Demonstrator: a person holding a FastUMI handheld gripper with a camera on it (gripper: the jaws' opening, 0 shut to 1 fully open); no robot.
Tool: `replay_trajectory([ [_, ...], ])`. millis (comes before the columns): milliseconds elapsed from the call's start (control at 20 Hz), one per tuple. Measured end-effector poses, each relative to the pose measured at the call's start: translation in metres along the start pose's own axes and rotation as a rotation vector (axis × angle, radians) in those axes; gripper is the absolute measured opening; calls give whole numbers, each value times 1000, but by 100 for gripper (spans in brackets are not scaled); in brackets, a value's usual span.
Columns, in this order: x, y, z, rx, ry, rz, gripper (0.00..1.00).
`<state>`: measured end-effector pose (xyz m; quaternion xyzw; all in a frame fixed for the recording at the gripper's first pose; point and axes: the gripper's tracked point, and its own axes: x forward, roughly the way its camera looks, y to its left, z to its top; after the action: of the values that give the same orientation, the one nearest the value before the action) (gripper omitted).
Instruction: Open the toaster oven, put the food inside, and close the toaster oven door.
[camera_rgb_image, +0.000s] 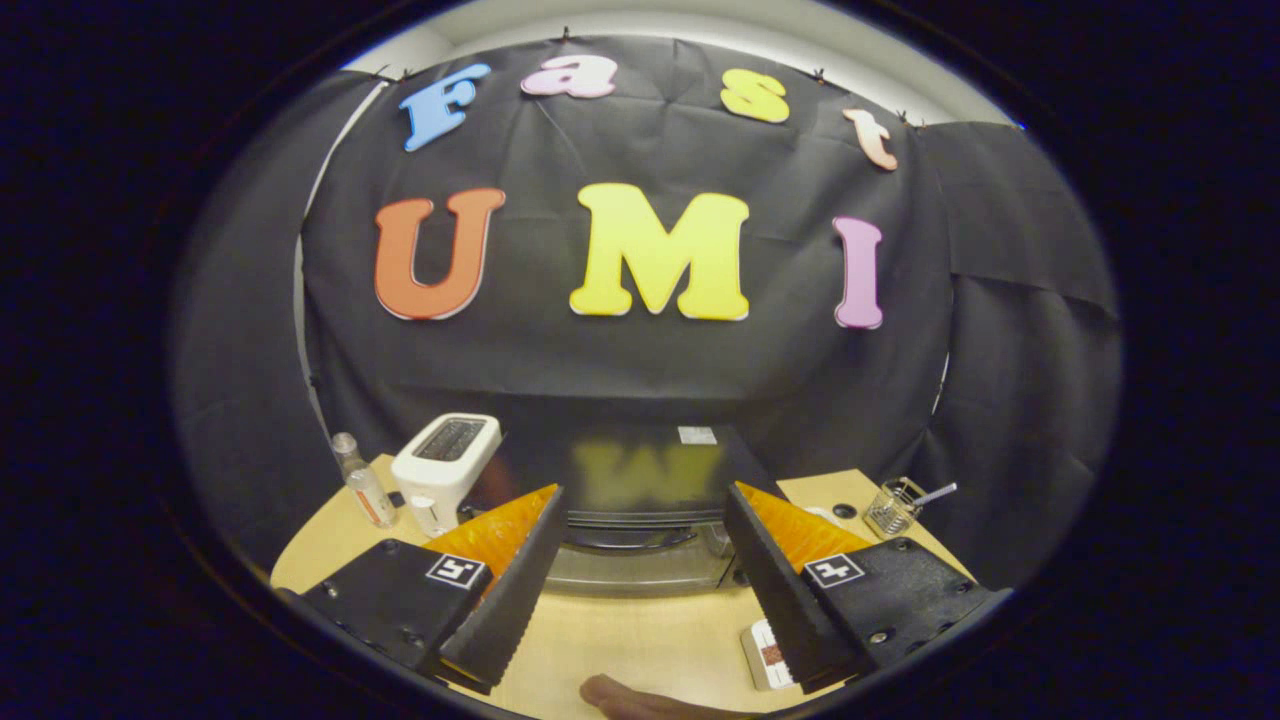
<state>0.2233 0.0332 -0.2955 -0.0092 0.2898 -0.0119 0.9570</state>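
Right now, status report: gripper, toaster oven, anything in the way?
Gripper open, fingers spread, holding nothing. Toaster oven just ahead between them, door shut. White toaster beside it; small card on the table near one finger.

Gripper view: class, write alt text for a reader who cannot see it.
An open two-finger gripper hovers above a closed black toaster oven on a light wooden table. A white slot toaster and clear plastic bottle stand to its left, a wire mesh holder to its right.
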Motion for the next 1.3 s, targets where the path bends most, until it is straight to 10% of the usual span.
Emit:
replay_trajectory([
  [350, 70, 27, -20, 6, 99, 134, 100],
  [1300, 67, 25, -35, -77, 109, 116, 100],
])
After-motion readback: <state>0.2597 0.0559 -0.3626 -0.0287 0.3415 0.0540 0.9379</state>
